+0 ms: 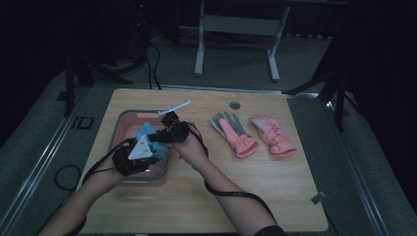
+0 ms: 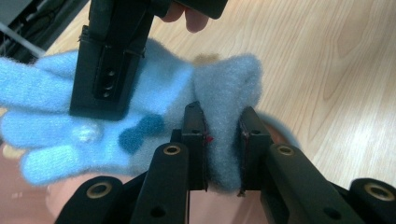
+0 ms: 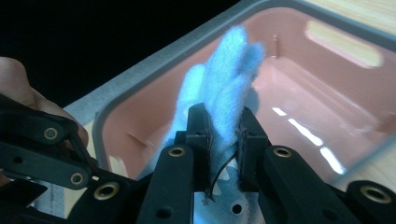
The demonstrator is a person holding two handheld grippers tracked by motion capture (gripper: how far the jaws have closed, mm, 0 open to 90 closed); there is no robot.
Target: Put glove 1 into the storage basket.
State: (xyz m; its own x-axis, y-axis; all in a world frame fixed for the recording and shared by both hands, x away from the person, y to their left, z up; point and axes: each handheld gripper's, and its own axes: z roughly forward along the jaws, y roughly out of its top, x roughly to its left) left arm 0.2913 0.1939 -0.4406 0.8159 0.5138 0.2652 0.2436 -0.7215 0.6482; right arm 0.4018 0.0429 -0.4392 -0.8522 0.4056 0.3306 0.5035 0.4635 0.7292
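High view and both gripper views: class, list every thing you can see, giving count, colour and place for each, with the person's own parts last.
Blue glove: one, light blue with a greyer cuff, held over the bin by both grippers.
Bin: one, pink inside with a grey rim, on the table's left part.
Pink gloves: two, pink and grey, flat side by side on the table right of the bin.
White stick-like item: one, at the bin's far edge; what it is cannot be told.
Table: one, light wood.
Left gripper: one, black, jaws clamped on the cuff.
Right gripper: one, black, jaws clamped on the finger end.
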